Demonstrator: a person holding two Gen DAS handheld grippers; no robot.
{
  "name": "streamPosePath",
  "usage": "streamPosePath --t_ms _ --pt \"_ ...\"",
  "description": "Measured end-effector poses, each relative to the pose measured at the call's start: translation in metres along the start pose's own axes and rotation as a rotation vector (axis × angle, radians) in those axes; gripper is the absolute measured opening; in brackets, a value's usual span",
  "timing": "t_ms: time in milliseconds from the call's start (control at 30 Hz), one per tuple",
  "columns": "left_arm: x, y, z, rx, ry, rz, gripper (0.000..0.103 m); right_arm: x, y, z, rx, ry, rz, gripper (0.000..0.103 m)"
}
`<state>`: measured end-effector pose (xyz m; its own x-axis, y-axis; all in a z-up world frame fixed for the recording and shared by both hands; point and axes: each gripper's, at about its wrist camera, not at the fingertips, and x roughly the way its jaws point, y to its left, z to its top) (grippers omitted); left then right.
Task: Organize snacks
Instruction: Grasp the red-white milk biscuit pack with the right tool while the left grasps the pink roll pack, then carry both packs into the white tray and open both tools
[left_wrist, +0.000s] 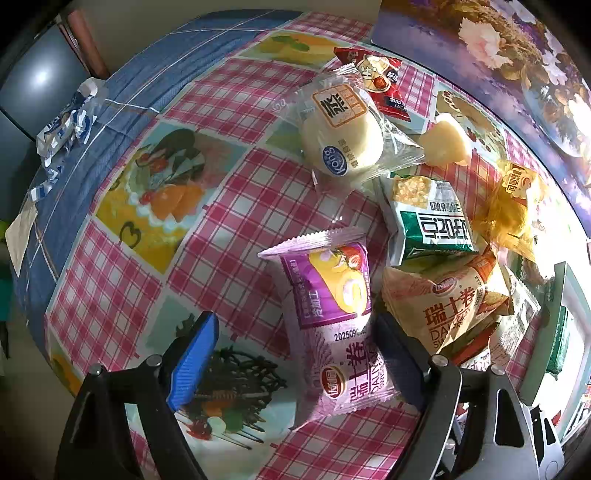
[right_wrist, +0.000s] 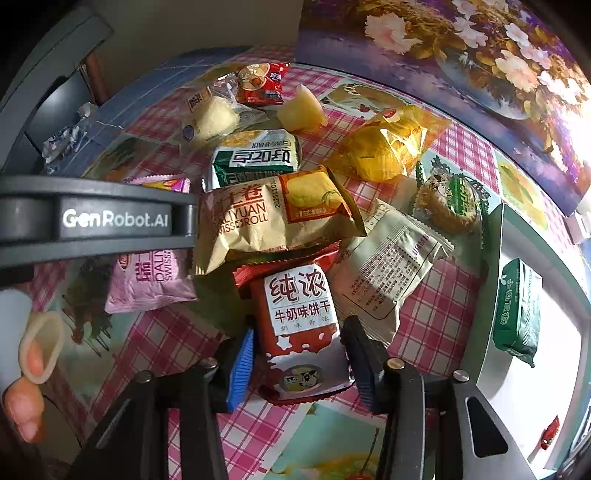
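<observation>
A purple Swiss roll packet (left_wrist: 332, 325) lies on the checked tablecloth (left_wrist: 229, 206) between the fingers of my left gripper (left_wrist: 295, 362). Its right finger is against the packet, while the blue left pad (left_wrist: 192, 362) stands well clear, so the gripper is open. In the right wrist view my right gripper (right_wrist: 301, 365) points down at a red milk biscuit packet (right_wrist: 299, 317), with both pads against its sides. The packet's top end lies under a tan Swiss roll packet (right_wrist: 266, 221). The left gripper's body (right_wrist: 110, 218) crosses the left of that view.
Several more snacks lie in a heap: a green packet (right_wrist: 255, 158), a yellow one (right_wrist: 384, 147), a beige one (right_wrist: 388, 266), a round bun (left_wrist: 343, 136) and a red packet (left_wrist: 380, 77). A white tray (right_wrist: 517, 236) at the right holds a green packet (right_wrist: 517, 314). A person's fingers (right_wrist: 29, 369) show at the left.
</observation>
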<state>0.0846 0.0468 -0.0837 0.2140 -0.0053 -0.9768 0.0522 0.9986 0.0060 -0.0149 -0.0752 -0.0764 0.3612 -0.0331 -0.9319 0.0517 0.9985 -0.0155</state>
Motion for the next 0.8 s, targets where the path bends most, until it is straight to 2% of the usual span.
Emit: streamPosePath --t_ms 33,100,300,600,800 --pt "-0.001 0.001 0.0 -0.005 -0.003 -0.009 0.076 0.0 0.0 0.0 0.003 -0.001 0.001 0.044" --pt "-0.003 0.002 0.0 -0.015 -0.007 -0.023 0.056 -0.001 -0.001 0.0 0.007 -0.004 0.005 0.043" --pt "-0.006 0.006 0.0 -0.027 -0.016 -0.043 0.044 -0.004 -0.003 0.0 0.019 -0.006 0.027 0.043" --pt "-0.031 0.027 0.0 -0.043 -0.07 -0.043 0.04 -0.021 -0.01 0.003 0.061 -0.049 0.054 0.043" --pt "-0.055 0.036 -0.001 -0.064 -0.135 -0.094 0.04 -0.038 -0.016 0.005 0.092 -0.094 0.07 0.043"
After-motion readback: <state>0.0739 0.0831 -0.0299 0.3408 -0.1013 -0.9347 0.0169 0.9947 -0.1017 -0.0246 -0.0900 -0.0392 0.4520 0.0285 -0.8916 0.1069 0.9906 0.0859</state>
